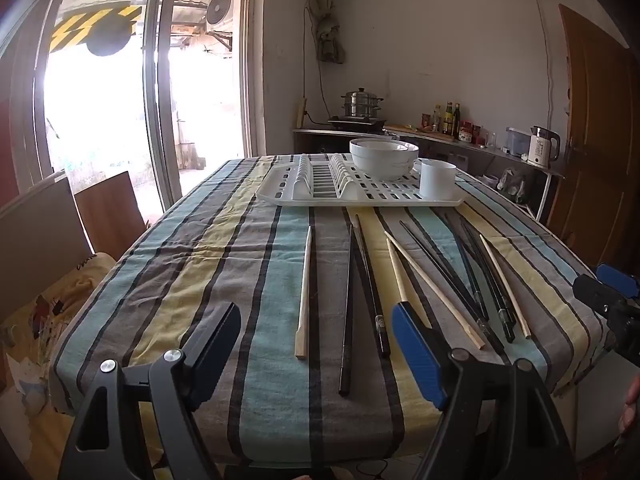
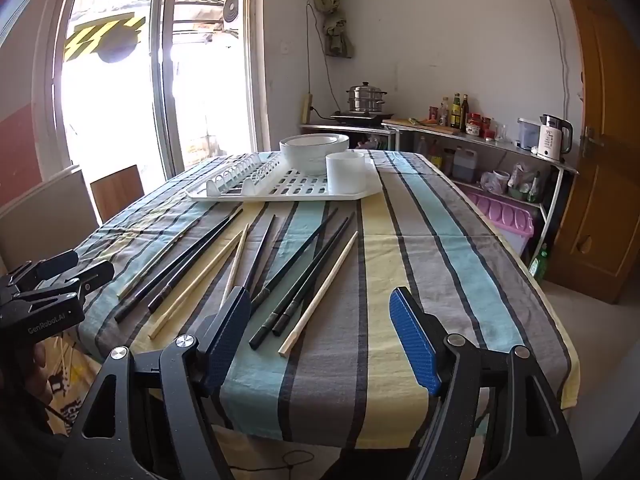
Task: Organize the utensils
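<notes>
Where the striped tablecloth [image 1: 248, 264] fills the middle of both frames, the chopsticks [image 1: 400, 280] lie scattered on it, black and pale wooden ones mixed, some crossing. One pale chopstick [image 1: 304, 296] lies apart at center left of the left view. Above them sits a white drying rack [image 1: 360, 196] carrying stacked bowls [image 1: 383, 158] and a white cup [image 1: 437, 179]. At the bottom of each frame, the left gripper [image 1: 316, 344] and right gripper [image 2: 320, 332] hang spread wide, holding nothing.
</notes>
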A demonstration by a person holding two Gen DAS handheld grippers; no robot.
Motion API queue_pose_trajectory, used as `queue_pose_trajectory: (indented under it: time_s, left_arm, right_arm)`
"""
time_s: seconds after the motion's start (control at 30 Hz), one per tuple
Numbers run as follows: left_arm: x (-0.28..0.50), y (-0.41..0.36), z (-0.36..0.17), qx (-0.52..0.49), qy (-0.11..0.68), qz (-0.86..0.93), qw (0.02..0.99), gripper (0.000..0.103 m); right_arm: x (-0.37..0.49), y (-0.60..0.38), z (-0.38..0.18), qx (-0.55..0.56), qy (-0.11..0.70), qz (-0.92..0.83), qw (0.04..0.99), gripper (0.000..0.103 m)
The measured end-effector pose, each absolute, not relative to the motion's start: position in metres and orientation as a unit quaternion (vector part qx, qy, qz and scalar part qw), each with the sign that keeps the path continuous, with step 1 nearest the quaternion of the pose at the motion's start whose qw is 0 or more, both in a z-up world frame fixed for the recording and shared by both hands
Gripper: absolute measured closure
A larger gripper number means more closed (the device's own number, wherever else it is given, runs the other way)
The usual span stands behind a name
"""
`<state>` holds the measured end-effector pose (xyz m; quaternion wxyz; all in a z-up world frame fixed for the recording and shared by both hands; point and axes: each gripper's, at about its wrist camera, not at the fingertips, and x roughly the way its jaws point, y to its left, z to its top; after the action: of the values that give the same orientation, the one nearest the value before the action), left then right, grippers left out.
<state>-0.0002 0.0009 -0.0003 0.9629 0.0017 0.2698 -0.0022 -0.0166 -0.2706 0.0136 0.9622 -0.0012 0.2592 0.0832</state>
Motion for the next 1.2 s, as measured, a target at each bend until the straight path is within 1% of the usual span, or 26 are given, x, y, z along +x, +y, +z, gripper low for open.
queue_pose_trajectory:
  time_s: [0.27, 1.2]
  left_arm:
    - [0.001, 0.008, 0.002, -0.012, 0.280, -0.005, 0.960, 0.025]
    - [0.002, 0.008, -0.001, -0.008, 0.278, 0.001, 0.961, 0.025]
  right_arm:
    - [-0.016, -0.264, 0.015, -0.009, 0.258, 0.079, 0.963, 0.031]
    - [-0.014, -0.267, 0.012, -0.004, 0.263, 0.075, 0.962, 0.031]
